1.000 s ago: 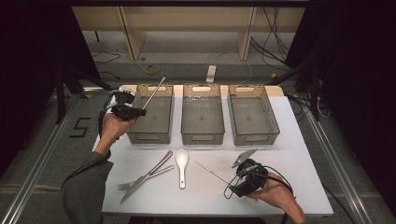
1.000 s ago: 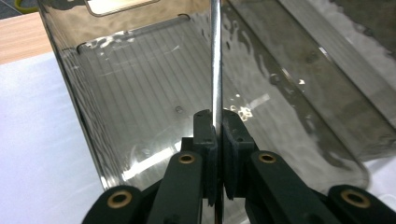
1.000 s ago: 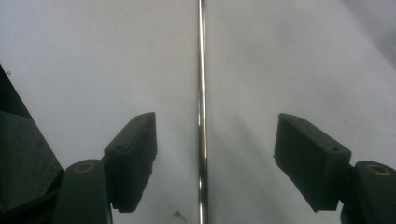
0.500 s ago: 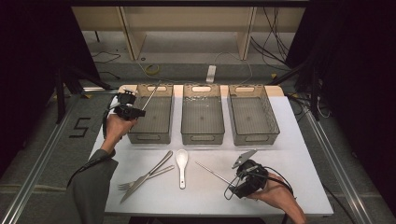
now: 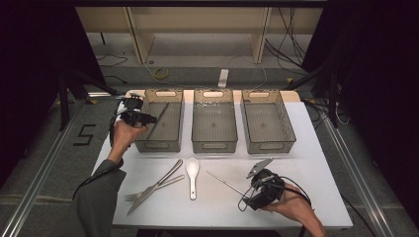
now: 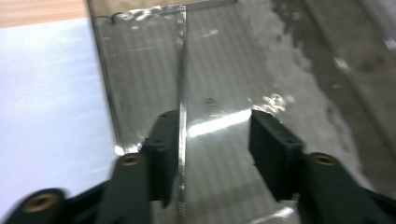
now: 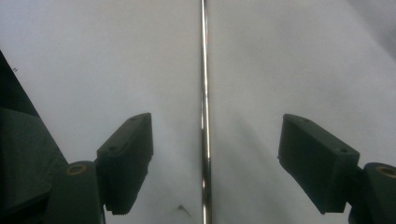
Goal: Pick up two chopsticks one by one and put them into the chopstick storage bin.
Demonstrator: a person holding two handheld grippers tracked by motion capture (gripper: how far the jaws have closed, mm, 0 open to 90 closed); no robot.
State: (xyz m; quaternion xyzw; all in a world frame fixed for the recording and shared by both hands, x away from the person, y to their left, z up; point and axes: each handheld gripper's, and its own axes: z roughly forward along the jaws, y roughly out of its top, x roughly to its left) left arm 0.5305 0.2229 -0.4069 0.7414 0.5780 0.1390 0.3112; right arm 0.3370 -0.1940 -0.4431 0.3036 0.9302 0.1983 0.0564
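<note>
— While my left gripper (image 5: 148, 118) hangs over the left bin (image 5: 174, 95) at the upper left of the high view, its jaws have just been opening. In the left gripper view the steel chopstick (image 6: 181, 88) it carried lies along the bin's floor, grazing one pad, with the other pad well clear. I'd call that a release, not a grip.

— And your right one?

— The right gripper (image 5: 253, 183) sits at the lower right, jaws wide and holding nothing. In the right gripper view the second chopstick (image 7: 204, 93) runs straight up the middle of the frame between the pads, flat on the white table (image 5: 316, 148), touching neither.

— How will it handle?

— I judge it thin, stiff, light and slick: polished metal that could roll or squirt out of flat pads. I would close squarely across the shaft near the end closest to me, low to the table, so it doesn't swing much once lifted.

— Anything nearby to mind?

— A white spoon (image 5: 191, 170) lies just beside its far tip, with a fork (image 5: 148, 190) and knife (image 5: 155, 187) crossed further left.
</note>
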